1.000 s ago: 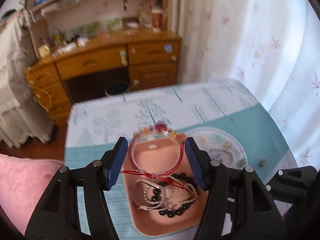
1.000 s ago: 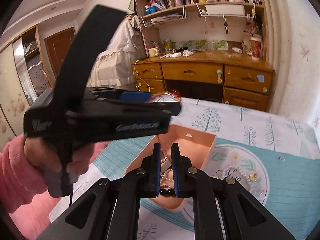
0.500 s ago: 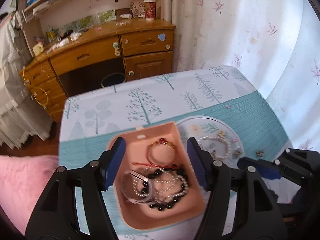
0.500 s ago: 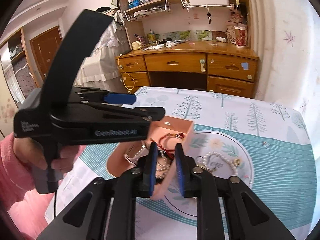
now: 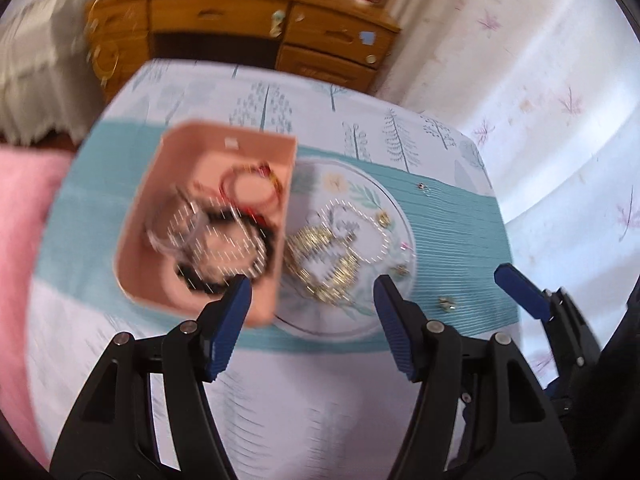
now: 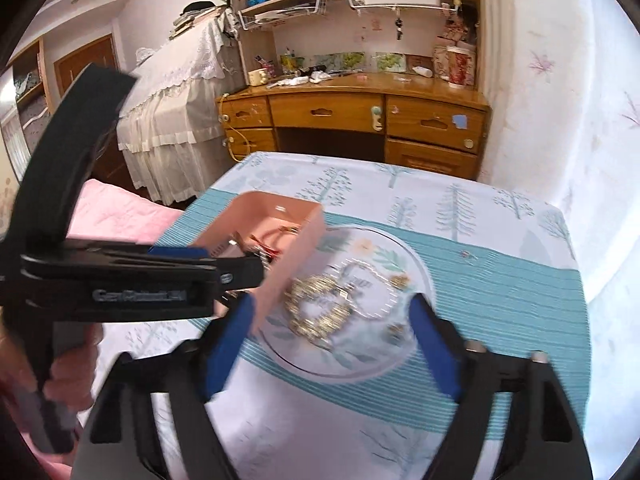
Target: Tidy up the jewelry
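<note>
Now your table point(image 5: 304, 412), covered with a white and teal cloth with tree prints, fills most of both views, and behind it stands a wooden desk point(image 6: 352, 116) with drawers. On the cloth sits the pink box point(image 5: 140, 256), and just to its right, touching or almost touching it, lies the round plate point(image 5: 360, 324) with a leaf pattern.

Your left gripper point(image 5: 312, 320) hangs above the near edge of the plate. Its fingers are spread wide and they hold nothing; the left blue pad point(image 5: 228, 324) is over the near right corner of the box, and the other one is over the right side of the plate. Your right gripper point(image 6: 332, 346) is also wide open and empty, with the plate showing between its two fingers. In the left wrist view it shows at the far right, beside the plate.

Inside the box you have a red cord bracelet point(image 5: 250, 190) at the far side, and nearer a black bead bracelet point(image 5: 224, 276) mixed with pale bangles; the blur hides their details. On the plate lie a gold chain pile point(image 5: 324, 268) and a pearl string point(image 5: 360, 228), close together. Small loose pieces point(image 5: 446, 303) rest on the teal cloth, right of the plate.
</note>
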